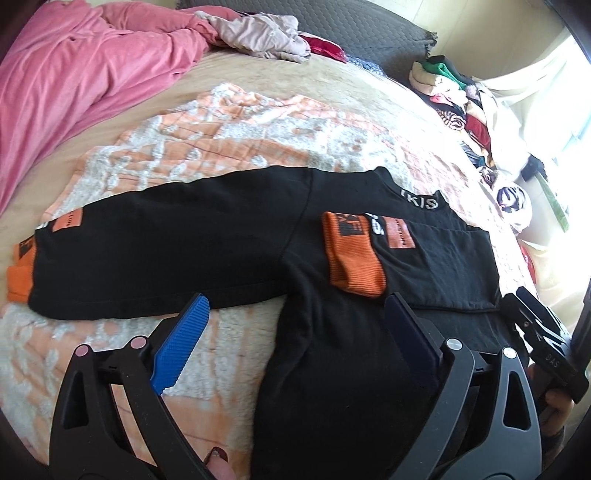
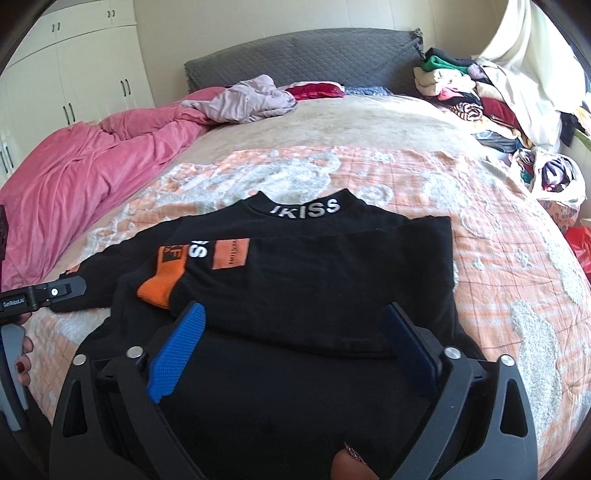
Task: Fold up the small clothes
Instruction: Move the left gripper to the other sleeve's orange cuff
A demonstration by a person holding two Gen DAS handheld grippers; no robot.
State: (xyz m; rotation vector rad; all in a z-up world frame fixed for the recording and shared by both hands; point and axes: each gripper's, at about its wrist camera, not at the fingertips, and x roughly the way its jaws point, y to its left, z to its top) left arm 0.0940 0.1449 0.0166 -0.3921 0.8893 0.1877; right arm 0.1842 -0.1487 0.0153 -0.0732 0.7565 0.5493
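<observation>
Left wrist view, far left: pink duvet [image 1: 74, 70] is bunching in the upper left of the frame, with a pale crumpled garment [image 1: 258, 33] lying just right of it at top centre. The orange-and-white blanket [image 1: 207, 122] is covering the bed through the middle. On it the black sweatshirt [image 1: 207, 240] is lying flat across the centre; one sleeve is stretching out to the left edge, ending in an orange cuff [image 1: 20, 277]. The other sleeve is lying folded across the chest, its orange cuff [image 1: 351, 254] sitting right of centre. White lettering is showing on the collar [image 1: 419, 197]. The left gripper [image 1: 295, 325] is hovering at lower centre, jaws wide apart, nothing between the pads. A clothes pile [image 1: 461, 99] is sitting at upper right.

Right wrist view: the right gripper [image 2: 295, 325] is hanging at lower centre over the sweatshirt body, jaws spread wide, gripping nothing. A grey headboard [image 2: 303, 59] is standing at top centre.
</observation>
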